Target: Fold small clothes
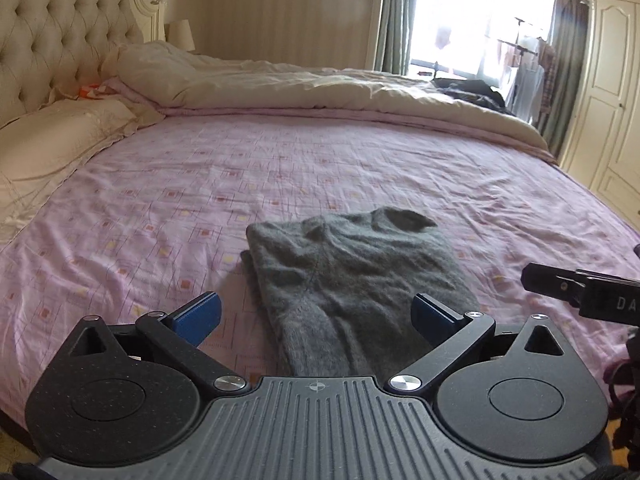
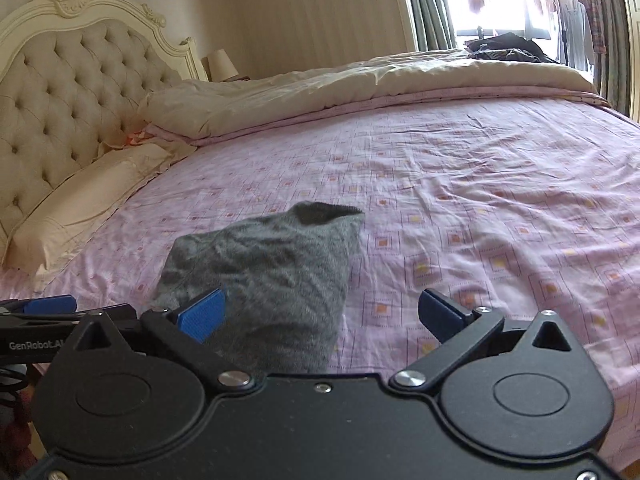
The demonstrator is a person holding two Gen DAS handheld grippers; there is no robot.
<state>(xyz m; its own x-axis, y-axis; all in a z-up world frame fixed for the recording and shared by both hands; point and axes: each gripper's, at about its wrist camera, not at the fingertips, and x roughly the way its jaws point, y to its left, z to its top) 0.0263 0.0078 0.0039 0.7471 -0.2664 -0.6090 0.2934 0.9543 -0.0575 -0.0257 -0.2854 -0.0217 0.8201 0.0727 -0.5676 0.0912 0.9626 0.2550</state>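
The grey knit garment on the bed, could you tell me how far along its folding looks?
Done: the grey knit garment already lies in a compact, roughly rectangular bundle on the pink bedsheet, with layered edges showing at its left side. In hand: nothing; the left gripper and right gripper are both open above it. Left: perhaps a final fold or tidying, and possibly the dark clothes on the far duvet.

Tufted headboard [image 2: 60,92], pink-sheeted bed [image 1: 320,168], bright curtained window [image 1: 472,28], perhaps wardrobe [image 1: 608,92]

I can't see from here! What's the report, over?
Left gripper open, empty. Right gripper open, empty. Grey sweater lies folded on pink bedsheet. Nothing blocking.
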